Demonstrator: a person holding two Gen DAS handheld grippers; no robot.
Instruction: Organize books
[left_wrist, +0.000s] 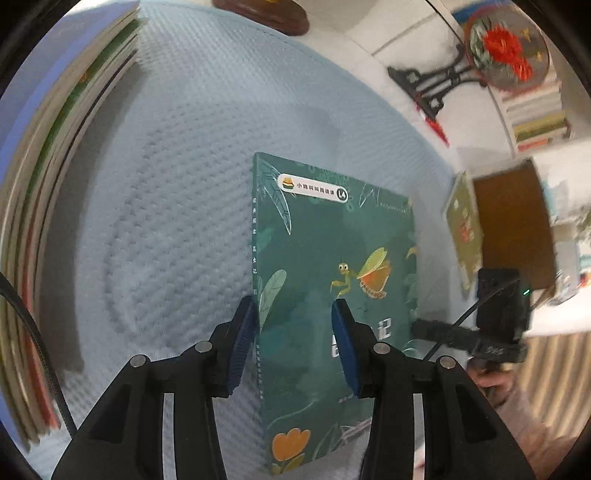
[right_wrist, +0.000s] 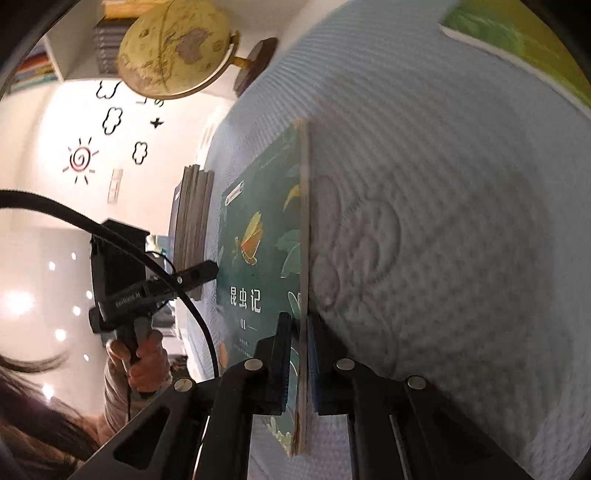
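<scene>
Both fisheye views bend hard at the rims, ending in black corners. Light is soft and even over the pale mat (left_wrist: 177, 155); the book stack (left_wrist: 55, 192) casts a dull shadow rightward. Motion blur smears the far edges (the fan ornament (left_wrist: 506, 55) especially). Ceiling lamps (right_wrist: 16, 302) glare white in the right wrist view.

Left gripper (left_wrist: 293, 343) with black angular arms, dark blue ribbed pads (left_wrist: 242, 343), round silver pivot screws, right gripper (right_wrist: 297, 363) built alike, black braided cable (right_wrist: 110, 236) looping past, black camera block on the handle, hand (right_wrist: 142, 363) in a pale knit sleeve (right_wrist: 114, 400)
</scene>
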